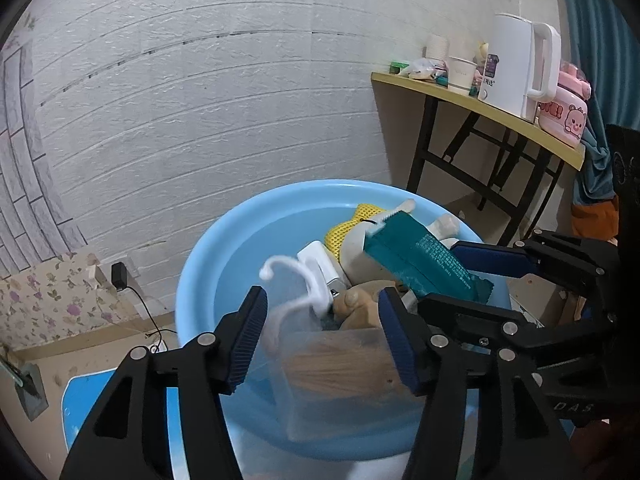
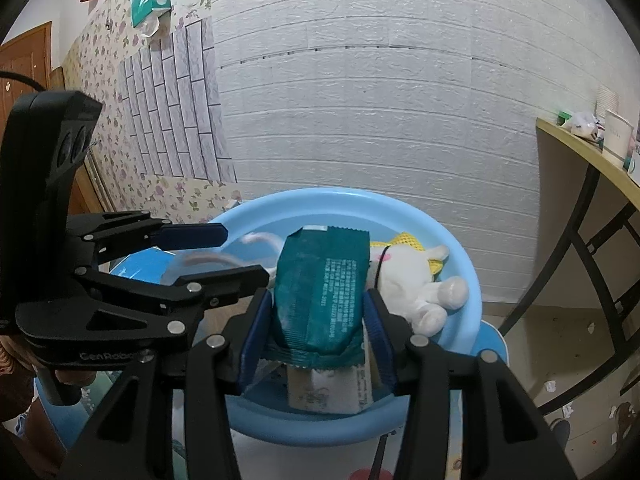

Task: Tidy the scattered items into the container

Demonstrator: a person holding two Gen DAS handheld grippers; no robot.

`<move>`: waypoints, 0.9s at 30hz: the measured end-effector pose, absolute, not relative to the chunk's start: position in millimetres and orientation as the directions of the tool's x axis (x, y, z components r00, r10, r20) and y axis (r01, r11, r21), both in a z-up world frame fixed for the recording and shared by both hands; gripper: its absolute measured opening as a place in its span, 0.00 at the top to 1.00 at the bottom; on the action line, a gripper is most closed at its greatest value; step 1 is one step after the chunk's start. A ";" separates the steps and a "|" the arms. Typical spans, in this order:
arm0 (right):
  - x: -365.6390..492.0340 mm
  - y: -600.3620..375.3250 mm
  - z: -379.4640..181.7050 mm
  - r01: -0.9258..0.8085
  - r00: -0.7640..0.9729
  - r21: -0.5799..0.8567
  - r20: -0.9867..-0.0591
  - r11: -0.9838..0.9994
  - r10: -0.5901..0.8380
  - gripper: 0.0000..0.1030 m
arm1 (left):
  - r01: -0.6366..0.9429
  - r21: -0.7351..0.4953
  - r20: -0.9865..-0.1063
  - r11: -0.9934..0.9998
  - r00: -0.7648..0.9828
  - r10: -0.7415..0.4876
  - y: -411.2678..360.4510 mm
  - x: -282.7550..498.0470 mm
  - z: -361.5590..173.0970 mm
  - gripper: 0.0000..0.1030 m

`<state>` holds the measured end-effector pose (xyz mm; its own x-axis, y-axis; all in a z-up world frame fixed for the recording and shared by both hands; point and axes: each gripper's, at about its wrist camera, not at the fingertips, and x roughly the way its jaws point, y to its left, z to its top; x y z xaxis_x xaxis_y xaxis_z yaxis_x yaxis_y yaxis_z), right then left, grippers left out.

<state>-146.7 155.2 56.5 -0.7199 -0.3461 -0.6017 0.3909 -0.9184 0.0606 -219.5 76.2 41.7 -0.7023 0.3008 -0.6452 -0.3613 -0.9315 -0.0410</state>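
Observation:
A light blue basin holds a white plush toy with a yellow mesh piece, a white plug and other items. My left gripper stands over the basin's near side, shut on a clear drawstring bag with a brown block inside; its white cord loops upward. My right gripper is shut on a teal snack packet, held above the basin. A beige box lies under the packet.
A blue stool stands under the basin. At right a yellow-topped folding table carries a white kettle, paper cups and a pink box. A white brick-pattern wall stands behind. A charger and cable lie at left.

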 end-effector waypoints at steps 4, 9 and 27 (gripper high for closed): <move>-143.0 152.1 59.7 0.384 -0.719 0.056 -0.608 -0.921 -0.337 0.50 | -0.343 -0.046 -0.637 -0.938 -0.714 0.292 68.0 -211.8 46.1 0.38; -132.6 151.3 69.1 0.380 -0.727 0.065 -0.596 -0.923 -0.341 0.46 | -0.323 -0.046 -0.621 -0.945 -0.732 0.280 60.3 -198.1 54.2 0.31; -86.3 145.0 103.7 0.324 -0.725 0.087 -0.617 -0.942 -0.306 0.45 | -0.148 -0.113 -0.602 -0.983 -0.777 0.186 21.5 -133.9 99.4 0.00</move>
<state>-86.3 145.0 103.7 -0.7254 -0.3060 -0.6165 0.3239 -0.9421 0.0866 -133.9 21.5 99.4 -0.7769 0.1862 -0.6015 -0.1476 -0.9825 -0.1135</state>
